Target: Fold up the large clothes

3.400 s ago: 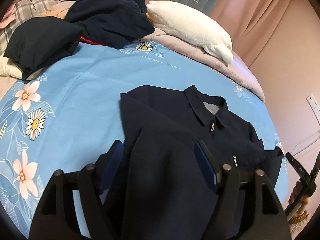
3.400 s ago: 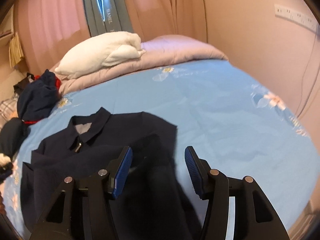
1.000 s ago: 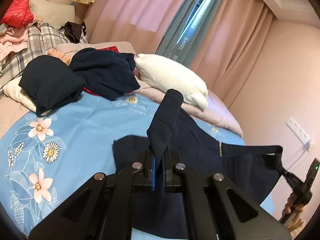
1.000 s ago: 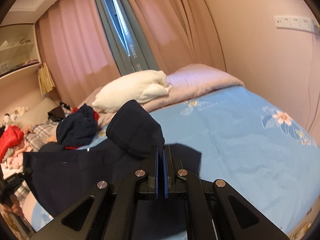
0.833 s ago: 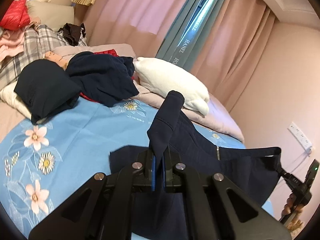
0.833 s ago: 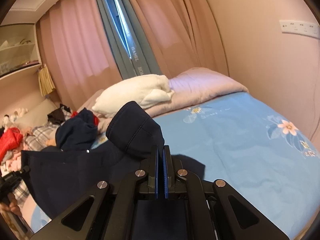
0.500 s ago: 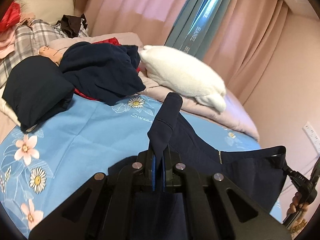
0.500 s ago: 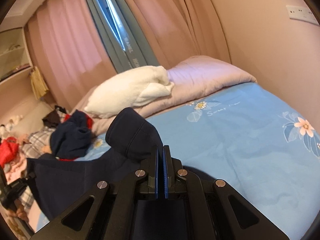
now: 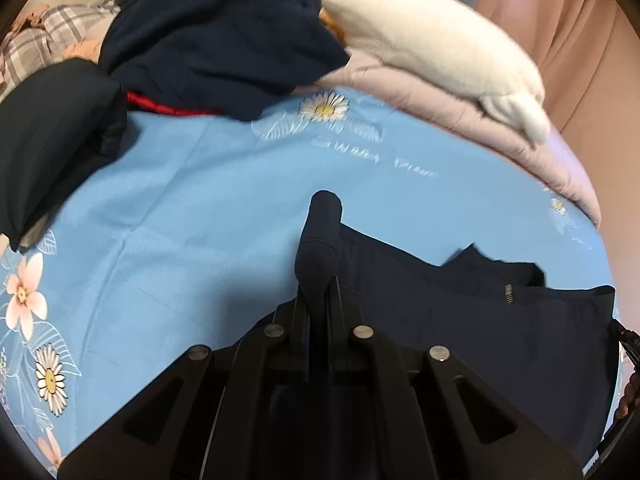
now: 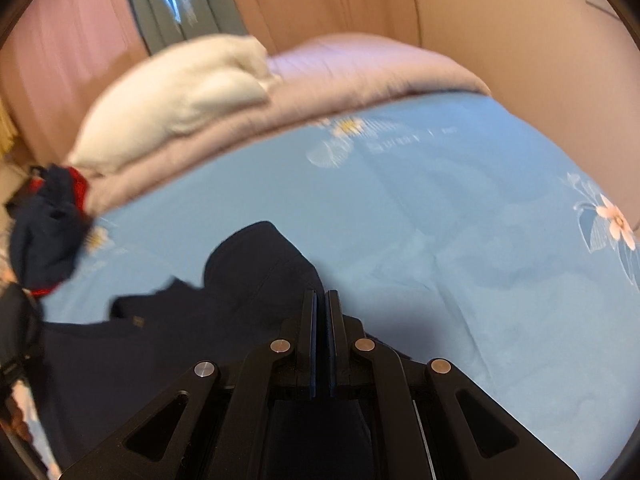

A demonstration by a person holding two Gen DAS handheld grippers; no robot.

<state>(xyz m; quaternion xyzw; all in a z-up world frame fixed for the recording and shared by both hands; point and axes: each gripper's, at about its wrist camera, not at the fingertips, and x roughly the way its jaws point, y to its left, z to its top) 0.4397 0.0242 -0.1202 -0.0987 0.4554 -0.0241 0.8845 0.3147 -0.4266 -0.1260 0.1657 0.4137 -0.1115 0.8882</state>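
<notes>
A dark navy jacket [image 9: 460, 312] is lying partly spread on a bed covered by a light blue sheet [image 9: 192, 208] printed with daisies and pink flowers. The left gripper [image 9: 318, 304] is pinching a fold of the jacket: its two fingers [image 9: 302, 312] are pressed nearly together, and a bunched ridge of navy cloth is rising up out of them and away from the camera. The rest of the jacket is trailing to the right, where a small metal zipper pull [image 9: 509, 294] is showing.

In the right wrist view, the right gripper [image 10: 320, 320] is also clamping the jacket [image 10: 160, 332]. Its fingers [image 10: 310, 332] are standing almost closed, with a rounded hump of navy fabric swelling just above and left of their tips, and the cloth is stretching off to the left.

At the head of the bed, a white pillow [image 9: 436, 48] is resting on a pale lilac quilt [image 9: 460, 120]. A heap of dark clothes [image 9: 216, 36] is sitting beside the pillow.
</notes>
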